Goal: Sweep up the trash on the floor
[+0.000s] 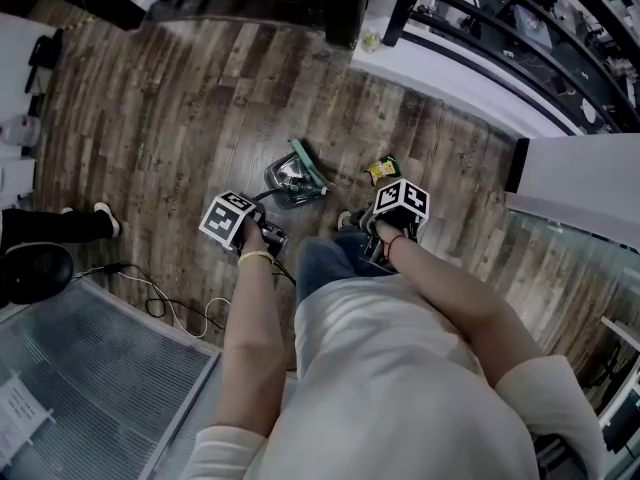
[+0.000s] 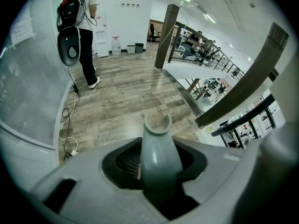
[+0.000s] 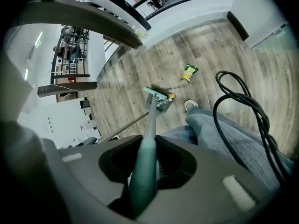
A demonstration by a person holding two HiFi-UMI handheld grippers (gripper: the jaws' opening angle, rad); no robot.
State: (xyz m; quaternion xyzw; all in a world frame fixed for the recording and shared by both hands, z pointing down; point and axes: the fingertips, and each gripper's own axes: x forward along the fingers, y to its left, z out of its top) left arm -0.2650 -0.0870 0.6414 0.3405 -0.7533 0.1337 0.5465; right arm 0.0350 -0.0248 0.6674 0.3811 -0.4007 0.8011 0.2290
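My left fingers (image 2: 88, 185) are clamped on the dustpan handle (image 2: 158, 148), and my right fingers (image 3: 210, 171) on the broom handle (image 3: 145, 162). The broom head (image 1: 310, 166) is at the dustpan (image 1: 285, 180), which seems to hold some scraps. The yellow wrapper (image 1: 381, 170) lies on the floor (image 1: 180, 118) nearby, not yet swept.

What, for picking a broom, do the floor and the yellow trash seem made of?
Floor: wood-look planks with a slight sheen, perhaps laminate; grain and board seams show. Yellow trash: thin glossy printed film, probably a plastic snack wrapper; it lies crumpled.
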